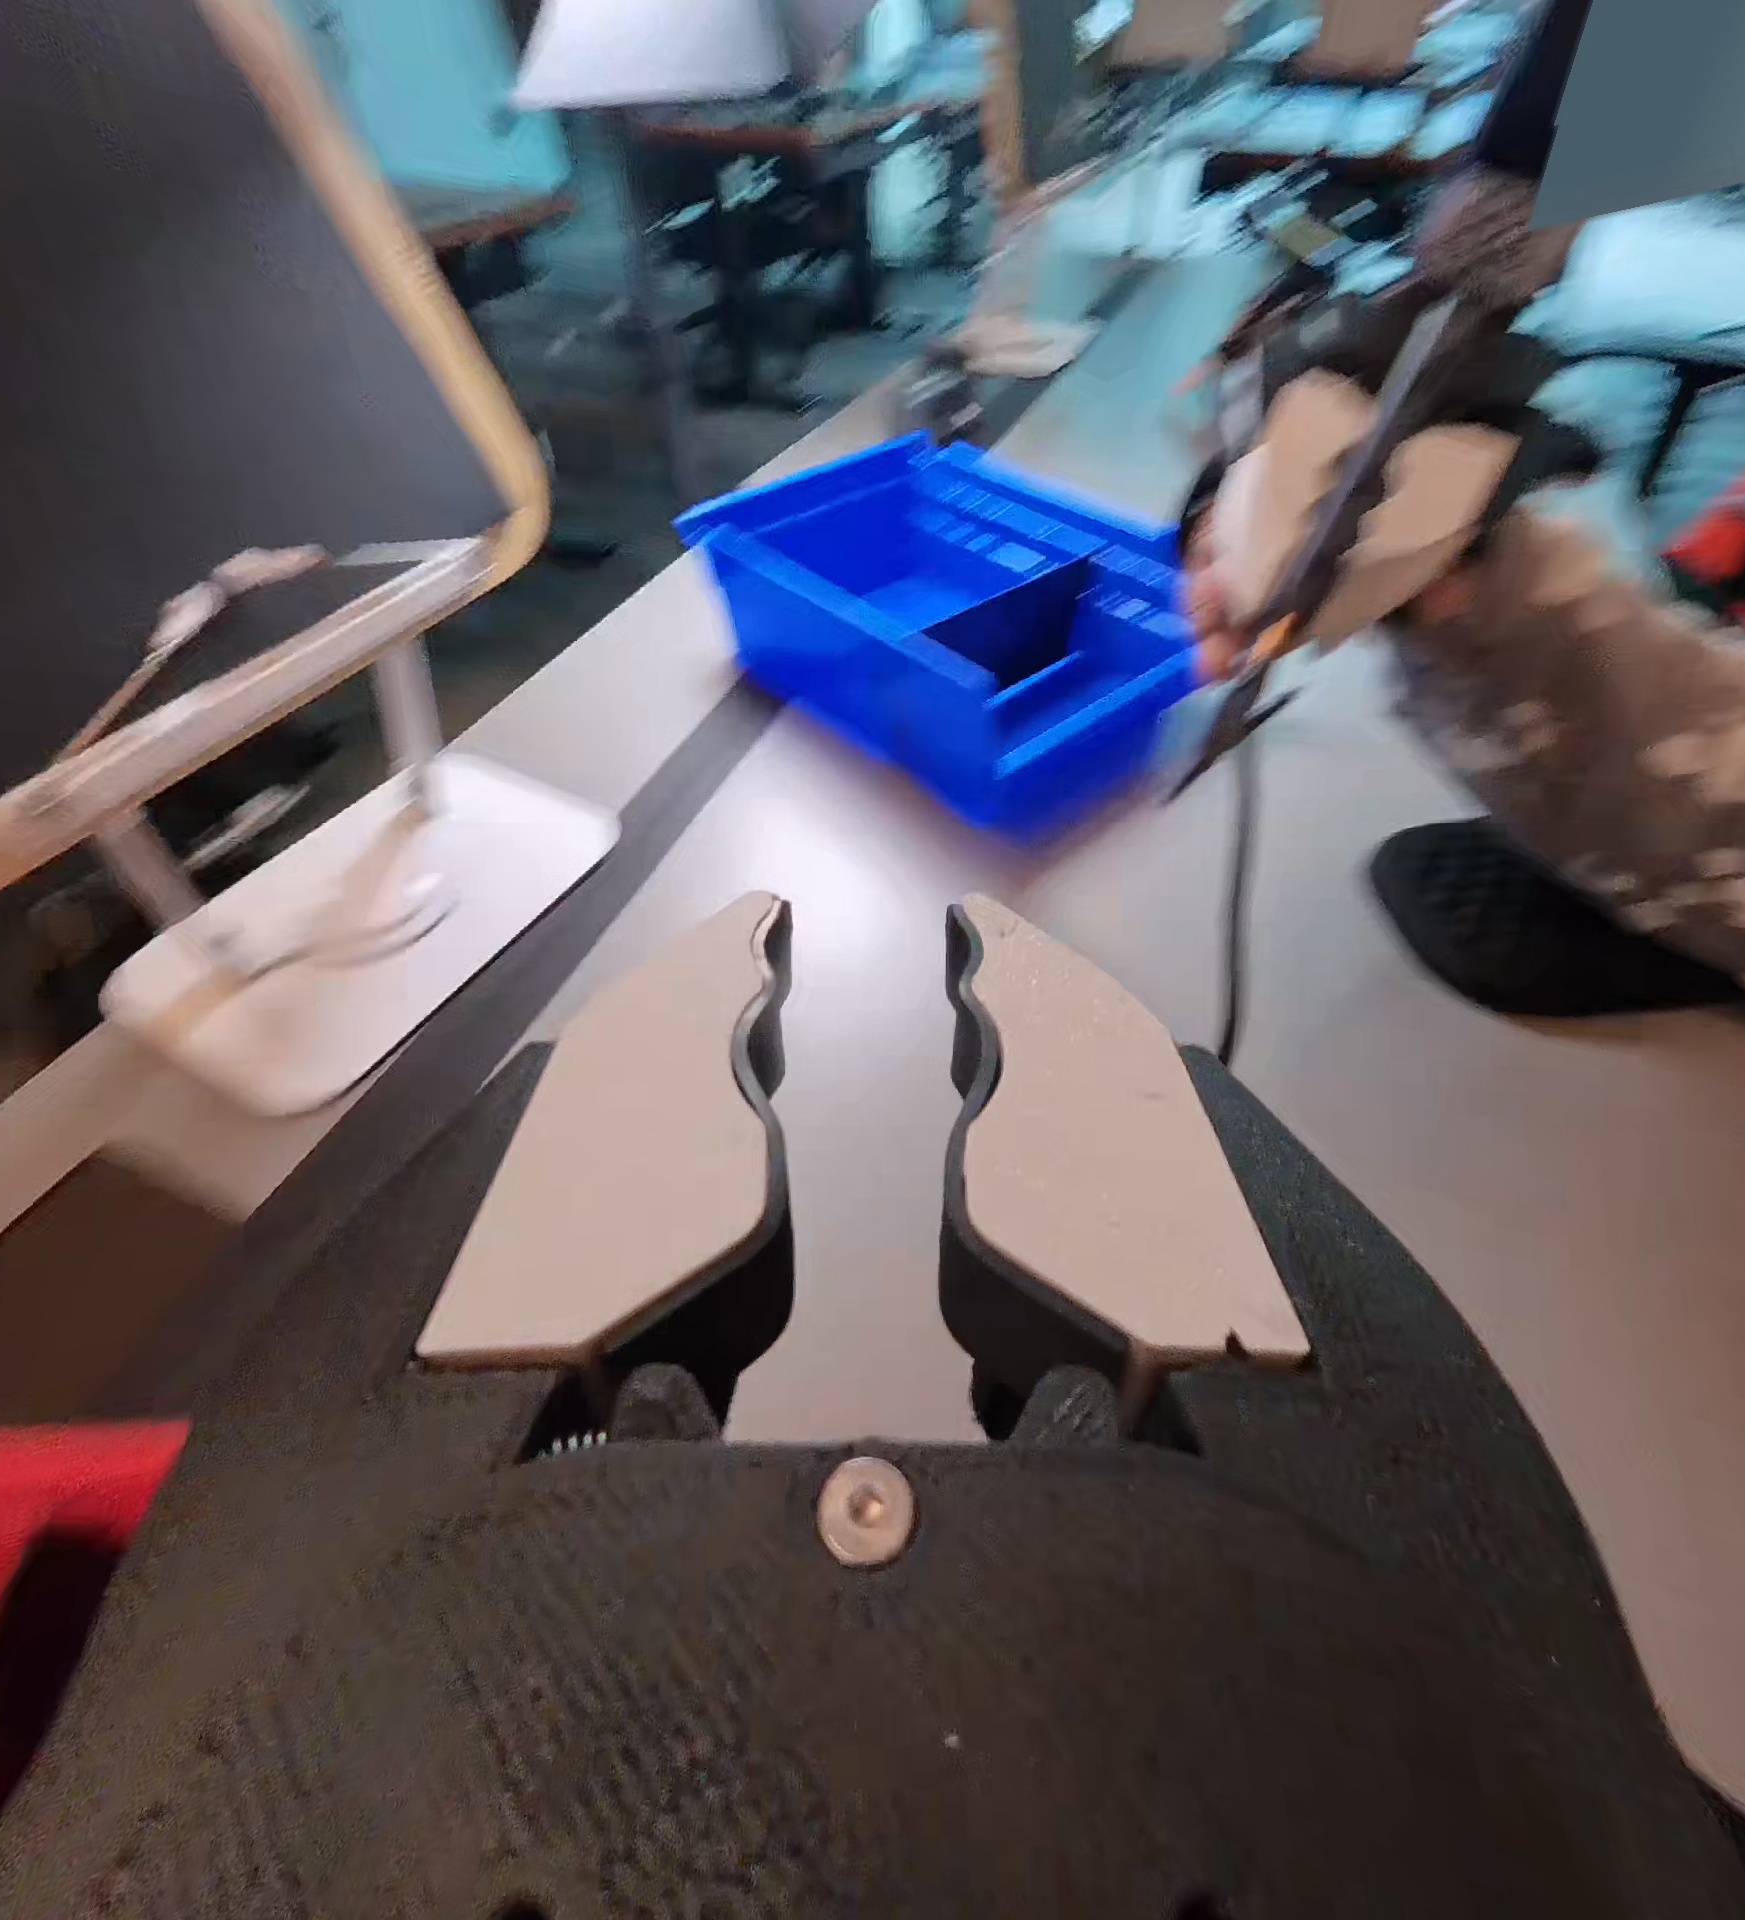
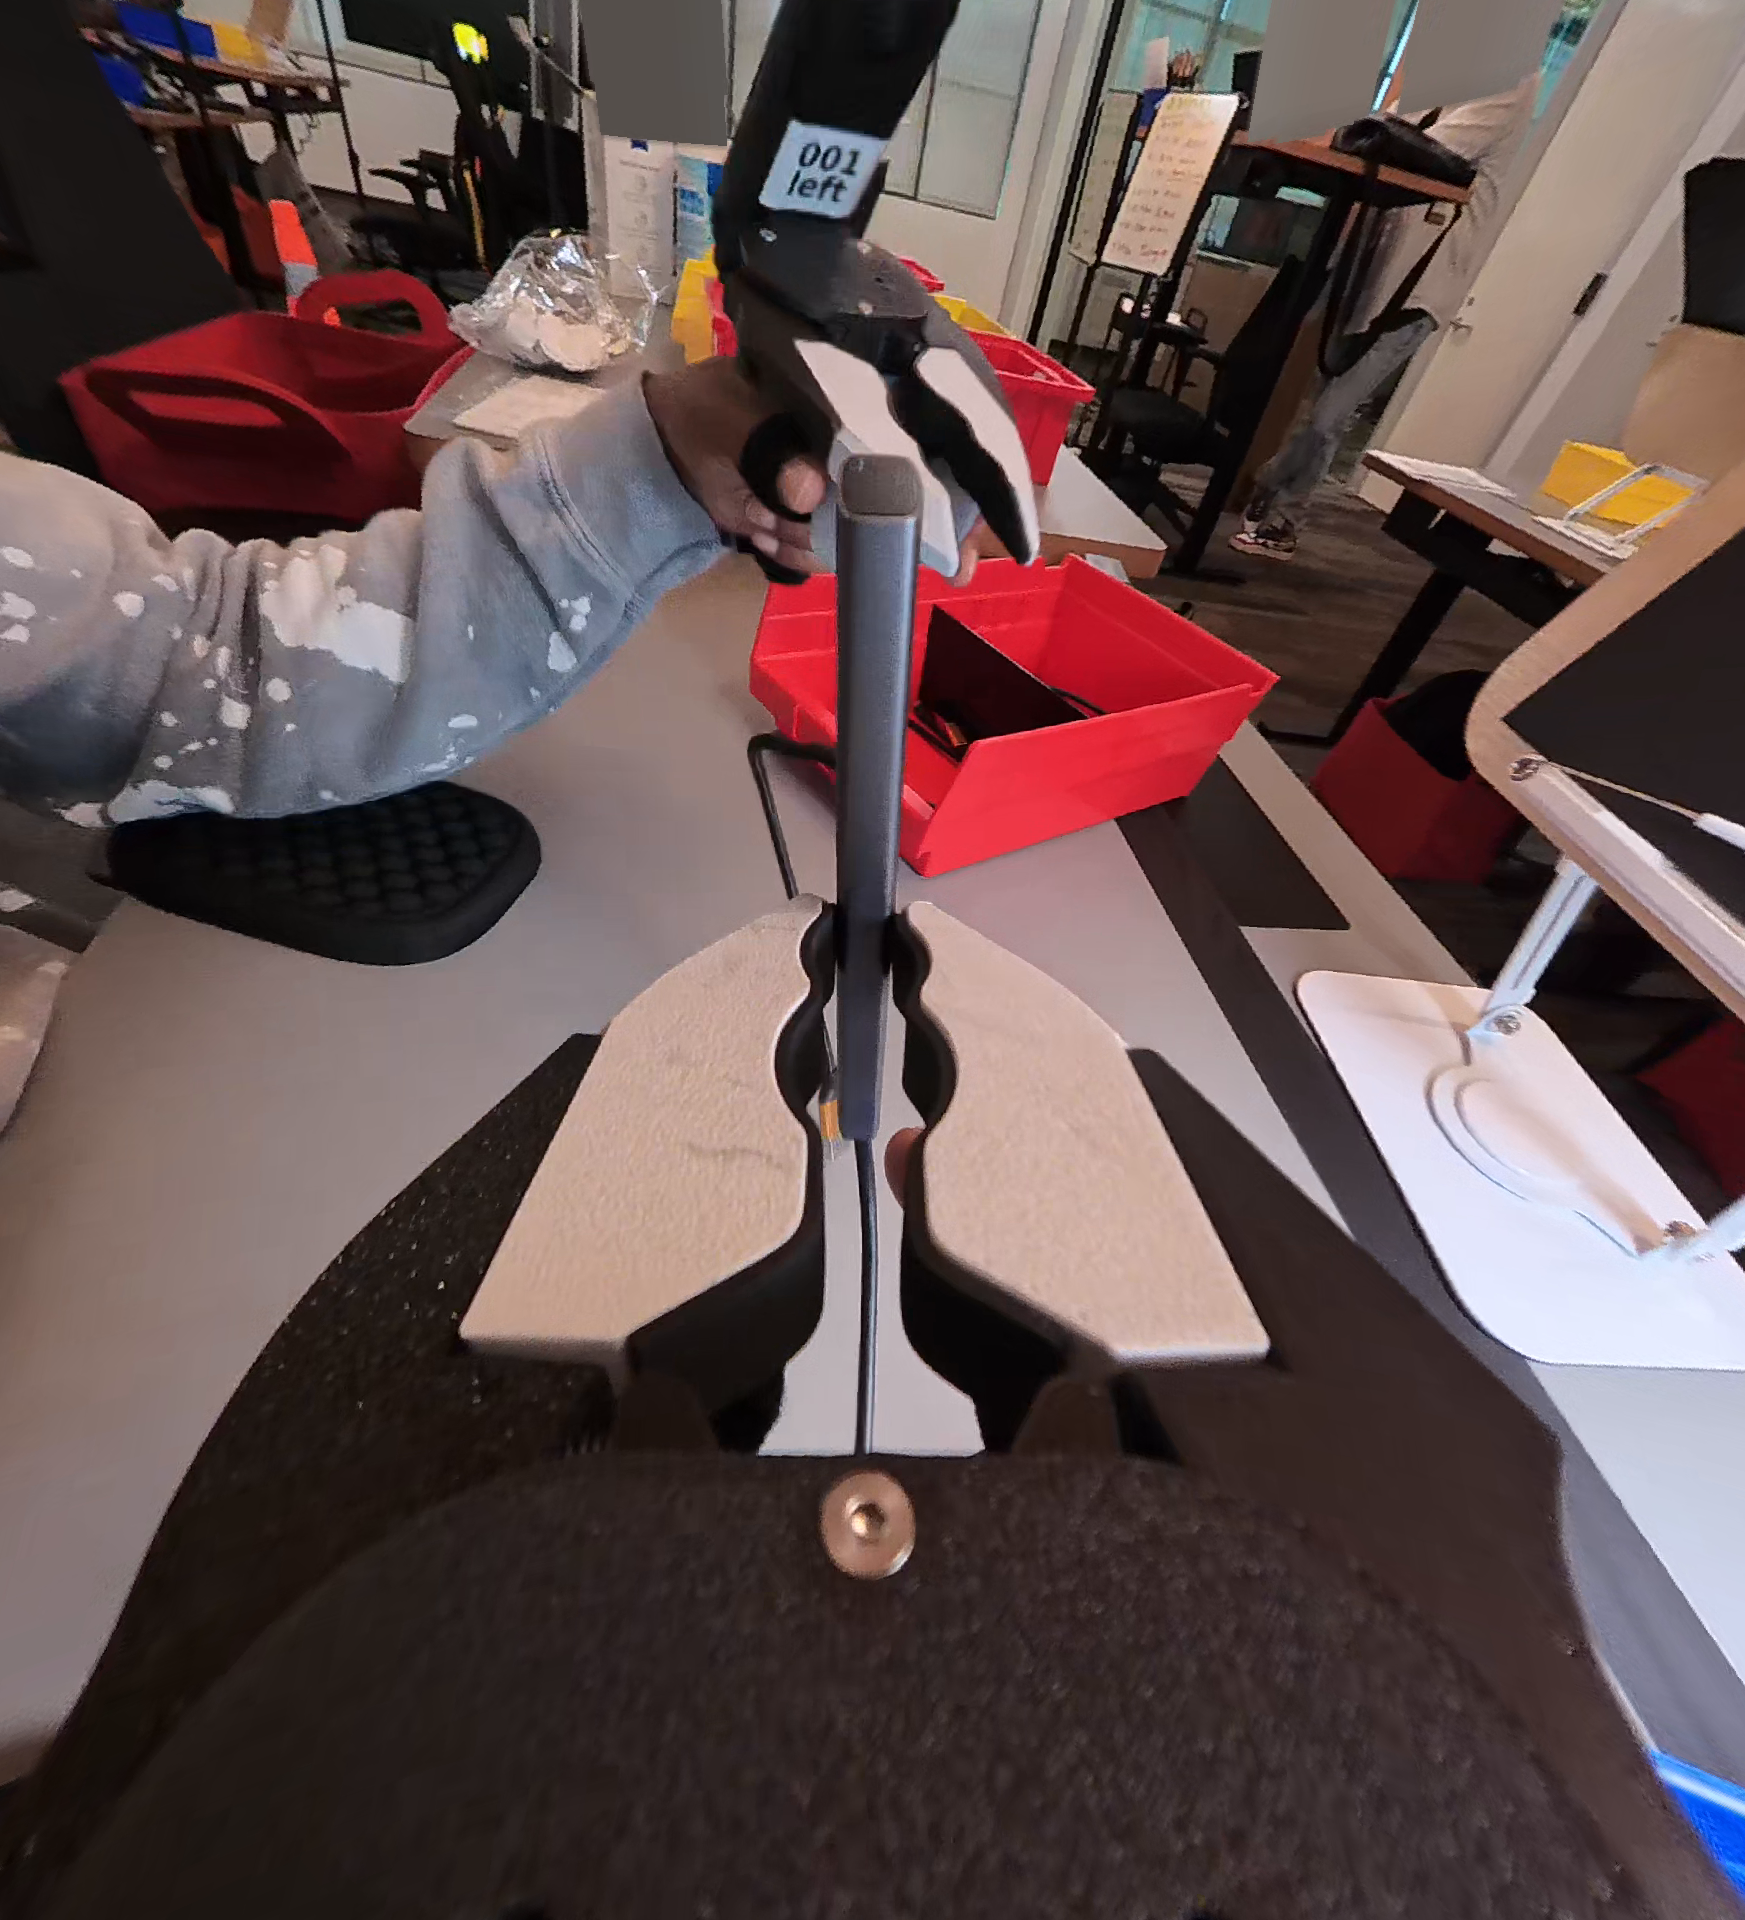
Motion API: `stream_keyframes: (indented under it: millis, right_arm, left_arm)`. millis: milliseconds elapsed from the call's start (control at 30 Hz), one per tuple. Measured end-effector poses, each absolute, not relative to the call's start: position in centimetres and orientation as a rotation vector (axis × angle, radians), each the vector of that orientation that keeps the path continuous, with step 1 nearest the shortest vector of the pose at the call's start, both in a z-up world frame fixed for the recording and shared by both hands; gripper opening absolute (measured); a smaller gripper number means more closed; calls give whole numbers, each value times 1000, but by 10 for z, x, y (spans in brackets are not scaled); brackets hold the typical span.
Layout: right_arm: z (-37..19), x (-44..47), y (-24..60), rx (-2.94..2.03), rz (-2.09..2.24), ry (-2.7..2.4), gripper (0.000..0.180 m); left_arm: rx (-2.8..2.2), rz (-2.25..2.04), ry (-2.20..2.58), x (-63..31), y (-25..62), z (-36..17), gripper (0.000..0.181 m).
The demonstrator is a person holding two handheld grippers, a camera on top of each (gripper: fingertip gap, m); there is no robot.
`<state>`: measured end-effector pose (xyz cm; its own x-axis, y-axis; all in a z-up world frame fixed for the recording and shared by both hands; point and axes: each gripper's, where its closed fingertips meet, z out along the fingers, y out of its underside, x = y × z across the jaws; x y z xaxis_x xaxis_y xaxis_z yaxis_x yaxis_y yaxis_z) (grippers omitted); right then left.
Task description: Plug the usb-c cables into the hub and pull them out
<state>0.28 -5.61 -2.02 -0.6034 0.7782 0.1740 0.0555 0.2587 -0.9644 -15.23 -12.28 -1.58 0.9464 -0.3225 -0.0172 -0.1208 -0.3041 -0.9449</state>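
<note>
Now right gripper (image 2: pixel 863 925) level, clamping hub (image 2: pixel 873 790); left gripper (image 1: pixel 866 914) agape, seemingly tilted downward.

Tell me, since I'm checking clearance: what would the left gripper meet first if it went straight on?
Probably the blue bin; the left gripper is open, empty, with bare table between. Blur leaves depth unclear.

A pale sticker (image 2: pixel 824 171) with short dark print sits on the black body of the left gripper (image 2: pixel 982 545), far centre in the right wrist view. Far right, a whiteboard (image 2: pixel 1169 177) carries lines of handwriting too small to make out. Beside the sticker, to its left, a white packet (image 2: pixel 639 203) bears faint print. The left wrist view is blurred; nothing there is legible.
</note>
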Motion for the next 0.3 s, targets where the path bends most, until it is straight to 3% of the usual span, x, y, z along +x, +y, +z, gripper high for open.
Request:
stream_keyframes:
  millis: [300]
  right_arm:
    - [-23, 2, -55, -753, 1368, -1871, 9]
  left_arm:
    - [-2427, 119, -261, -296, -174, -138, 28]
